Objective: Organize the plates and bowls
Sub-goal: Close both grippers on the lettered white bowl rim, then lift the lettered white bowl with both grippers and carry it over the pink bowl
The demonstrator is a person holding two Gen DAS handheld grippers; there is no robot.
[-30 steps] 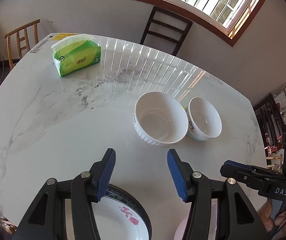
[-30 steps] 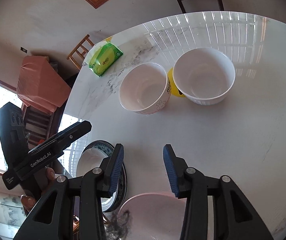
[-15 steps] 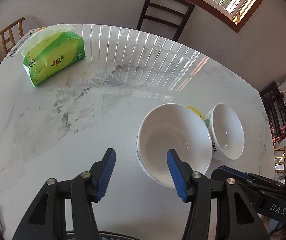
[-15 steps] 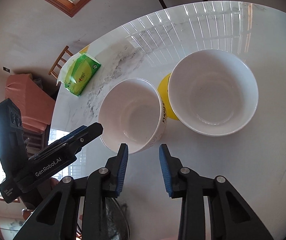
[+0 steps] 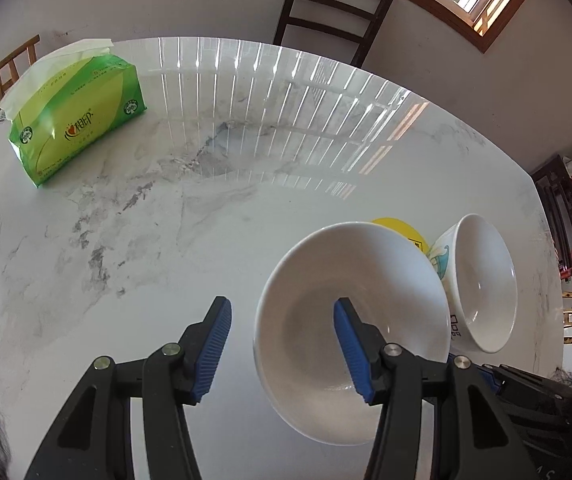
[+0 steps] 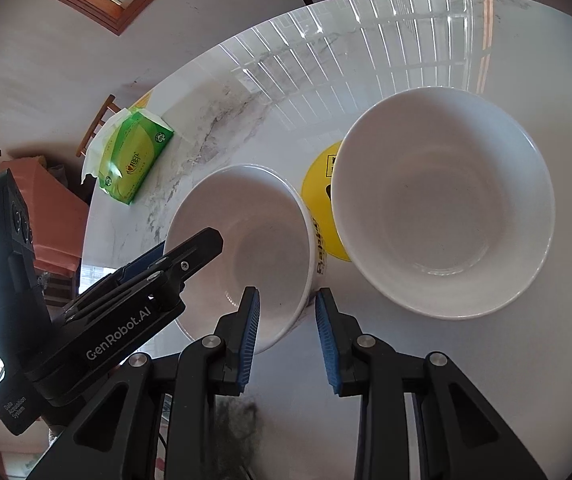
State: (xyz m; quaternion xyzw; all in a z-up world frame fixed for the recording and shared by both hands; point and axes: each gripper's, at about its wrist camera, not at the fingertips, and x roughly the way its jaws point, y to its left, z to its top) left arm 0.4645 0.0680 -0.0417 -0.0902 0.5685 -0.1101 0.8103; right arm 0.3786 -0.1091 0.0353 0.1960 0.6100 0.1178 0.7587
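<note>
Two white bowls stand on the marble table (image 5: 158, 240) with a yellow disc (image 6: 320, 184) between them. My left gripper (image 5: 281, 320) is open over the near left rim of the large ribbed bowl (image 5: 386, 280), with its right finger above the hollow and its left finger outside. My right gripper (image 6: 287, 308) straddles the near right wall of the smaller printed bowl (image 6: 246, 240); its jaws are narrow, but a gap shows on each side of the wall. The large bowl (image 6: 442, 200) lies to the right there. The printed bowl (image 5: 482, 284) has the right gripper (image 5: 502, 376) just below it.
A green tissue pack (image 5: 74, 120) lies at the table's far left. A dark chair (image 5: 326, 8) stands behind the far edge and a wooden chair (image 5: 2, 76) off the left. A dark cabinet (image 5: 566, 216) is beyond the right edge.
Both grippers have moved forward and down onto the bowls. The plates at the bottom of both views have dropped out of sight. The right jaws have narrowed.
</note>
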